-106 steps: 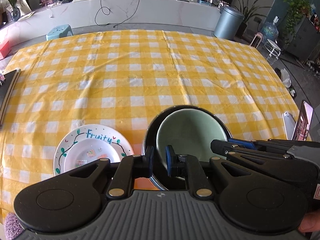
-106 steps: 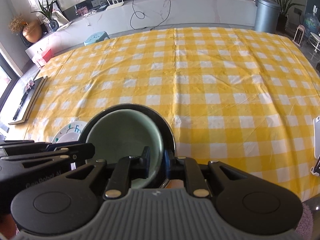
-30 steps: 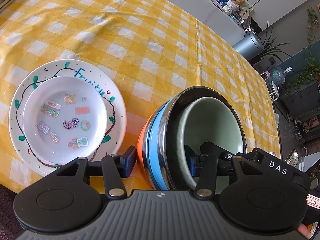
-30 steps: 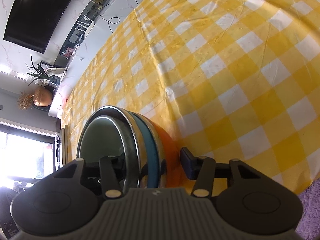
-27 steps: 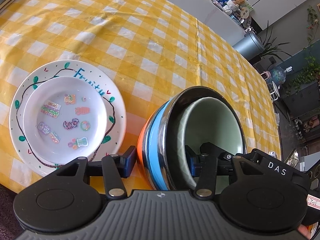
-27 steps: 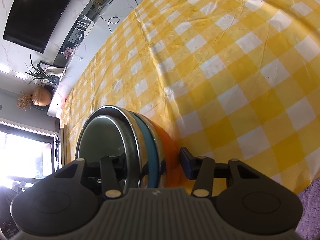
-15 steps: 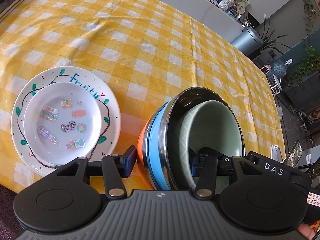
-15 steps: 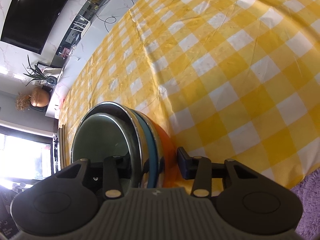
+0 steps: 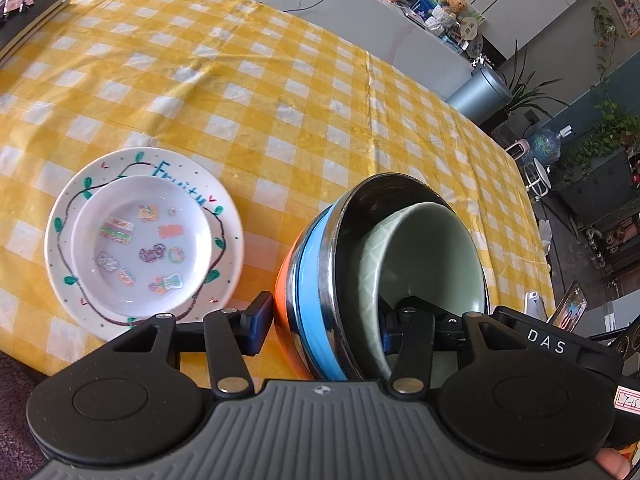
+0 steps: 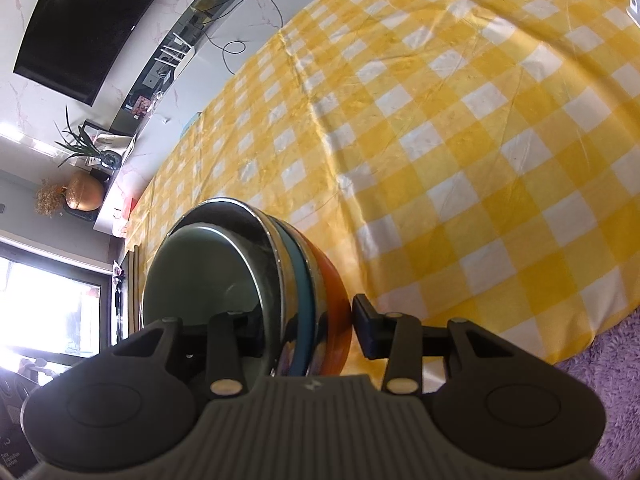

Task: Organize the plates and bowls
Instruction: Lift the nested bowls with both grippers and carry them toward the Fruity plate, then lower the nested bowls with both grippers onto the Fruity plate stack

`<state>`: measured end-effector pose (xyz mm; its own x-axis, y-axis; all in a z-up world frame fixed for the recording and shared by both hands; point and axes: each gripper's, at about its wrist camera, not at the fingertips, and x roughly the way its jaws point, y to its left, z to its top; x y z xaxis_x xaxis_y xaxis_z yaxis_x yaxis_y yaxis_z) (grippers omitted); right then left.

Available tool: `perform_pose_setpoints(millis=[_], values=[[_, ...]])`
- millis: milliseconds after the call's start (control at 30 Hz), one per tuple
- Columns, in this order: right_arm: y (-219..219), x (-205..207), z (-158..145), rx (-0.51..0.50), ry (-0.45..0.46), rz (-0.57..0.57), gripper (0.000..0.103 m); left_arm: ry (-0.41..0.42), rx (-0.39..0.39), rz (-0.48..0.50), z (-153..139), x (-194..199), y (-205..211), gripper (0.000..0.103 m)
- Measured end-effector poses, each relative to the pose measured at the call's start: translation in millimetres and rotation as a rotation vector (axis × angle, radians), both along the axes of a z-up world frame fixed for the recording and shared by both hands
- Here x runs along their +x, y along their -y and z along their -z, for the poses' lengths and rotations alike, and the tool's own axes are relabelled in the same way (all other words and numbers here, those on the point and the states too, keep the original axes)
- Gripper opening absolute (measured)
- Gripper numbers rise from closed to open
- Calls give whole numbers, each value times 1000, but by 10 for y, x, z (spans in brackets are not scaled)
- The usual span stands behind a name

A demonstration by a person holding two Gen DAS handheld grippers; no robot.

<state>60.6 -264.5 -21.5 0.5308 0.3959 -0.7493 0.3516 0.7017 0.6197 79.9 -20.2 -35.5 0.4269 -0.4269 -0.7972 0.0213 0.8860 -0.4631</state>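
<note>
A nested stack of bowls (image 9: 316, 280) (orange outside, then blue, then steel, with a pale green bowl (image 9: 432, 256) innermost) is tilted on its side at the near edge of the yellow checked table. My left gripper (image 9: 324, 328) is shut on the stack's left wall, one finger outside on the orange bowl and one inside the green bowl. My right gripper (image 10: 304, 324) is shut on the opposite wall of the bowl stack (image 10: 324, 280) in the same way. To the left lie a small white plate (image 9: 140, 240) on a larger "Fruity" plate (image 9: 226, 216).
The yellow checked tablecloth (image 9: 280, 80) stretches far ahead. A dark notebook (image 9: 28, 16) lies at the far left corner, and a phone (image 9: 570, 310) stands at the right edge. A purple rug (image 10: 600, 380) covers the floor below the near table edge.
The right gripper's jaws have narrowed onto the stack's wall. Both grippers and the bowl stack have risen a little, and more of the table shows beyond them.
</note>
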Motion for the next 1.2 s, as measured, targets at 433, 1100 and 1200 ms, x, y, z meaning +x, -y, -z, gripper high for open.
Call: perform_pose_setpoints(millis=[433, 1100, 1200], values=[[-578, 53, -237, -42, 38, -99, 40, 41, -29, -104, -175, -141, -576, 55], [-1352, 676, -155, -87, -21, -222, 39, -60, -66, -263, 4, 218, -1274, 55], [-1372, 707, -104, -89, -38, -229, 39, -77, -67, -267, 55, 245, -1299, 55]])
